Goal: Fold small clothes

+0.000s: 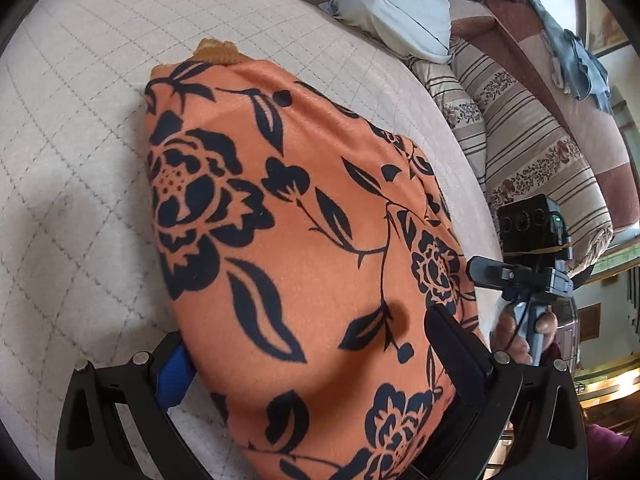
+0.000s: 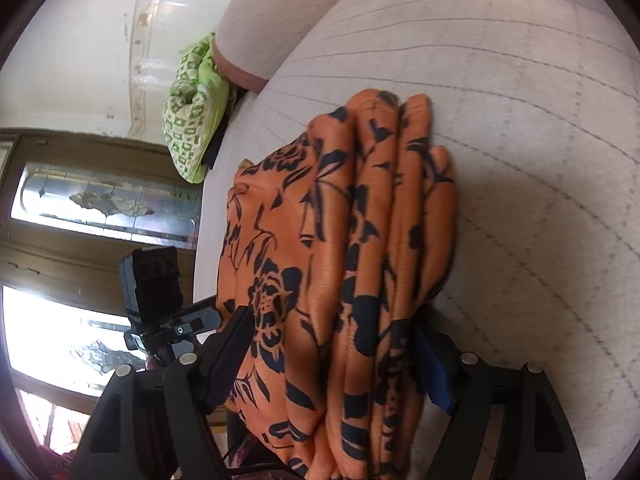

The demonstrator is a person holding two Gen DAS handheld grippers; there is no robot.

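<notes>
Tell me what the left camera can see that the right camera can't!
Only the left wrist view shows the pale blue pillow, the striped cushions, and a hand holding the right gripper.

Only the right wrist view shows the green patterned cloth, the glass door, and the left gripper from outside.

Both show the folded orange flowered cloth lying on the pale quilted bed cover, sitting between each camera's own fingers.

Black gripper frames, silver screws, blue jaw pads, maroon sleeve
</notes>
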